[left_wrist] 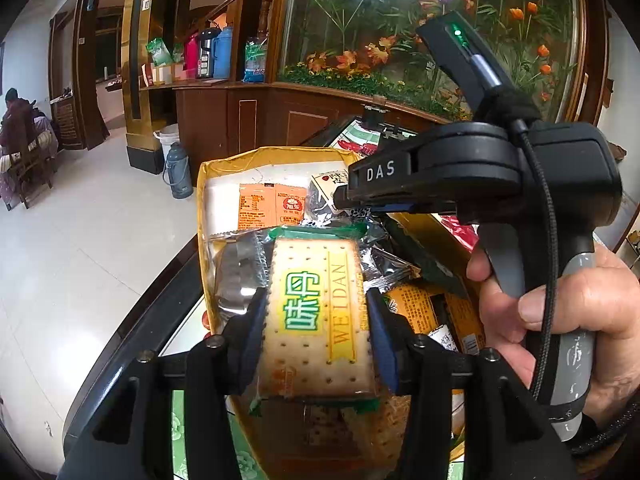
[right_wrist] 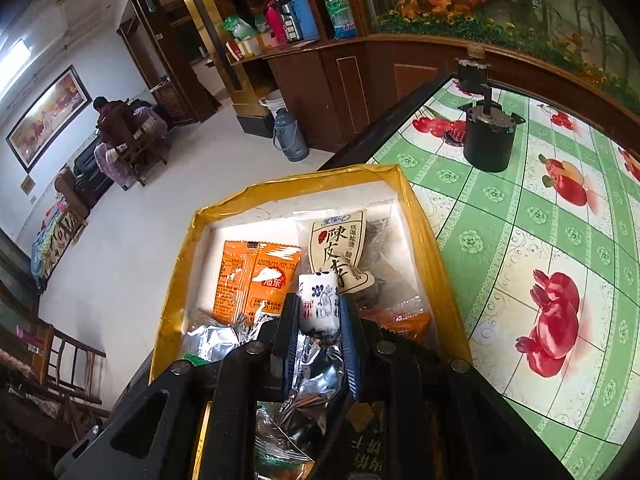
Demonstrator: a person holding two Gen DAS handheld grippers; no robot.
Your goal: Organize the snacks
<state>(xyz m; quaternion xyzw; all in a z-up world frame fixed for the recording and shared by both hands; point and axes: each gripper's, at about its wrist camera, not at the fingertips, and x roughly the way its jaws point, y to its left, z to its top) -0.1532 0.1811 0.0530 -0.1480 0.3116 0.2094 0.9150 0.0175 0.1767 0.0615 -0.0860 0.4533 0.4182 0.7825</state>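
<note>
The left gripper (left_wrist: 316, 312) has its jaws clamped on a cracker packet (left_wrist: 316, 320) above the yellow-edged box (right_wrist: 424, 240) on the bench (right_wrist: 520, 240). The right gripper (right_wrist: 318, 308) has its jaws clamped on a small white candy (right_wrist: 318, 300) over that box.

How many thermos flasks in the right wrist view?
4: red flask, black flask and blue flask side by side on the wooden counter, grey flask on the floor below. More may be hidden.
</note>
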